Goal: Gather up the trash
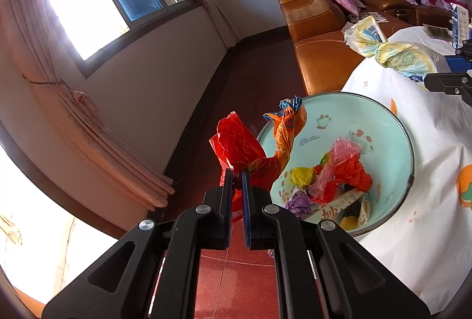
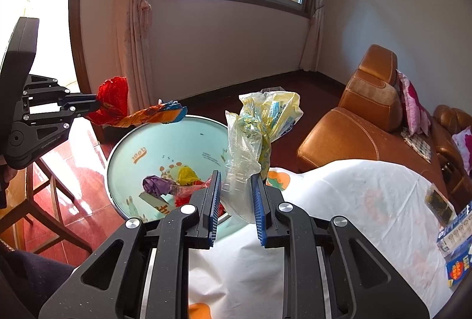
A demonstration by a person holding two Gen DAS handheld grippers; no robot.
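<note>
We see a table with a white cloth (image 2: 339, 201). A big green bowl (image 2: 153, 142) sits on its edge. Far from the bowl lie a small dark packet (image 2: 439, 205) and blue boxes (image 2: 455, 245).

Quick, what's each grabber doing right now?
Left gripper: closed on a red and orange wrapper, held over the bowl's edge.
Right gripper: partly open, a clear yellow plastic bag between its fingers.
</note>
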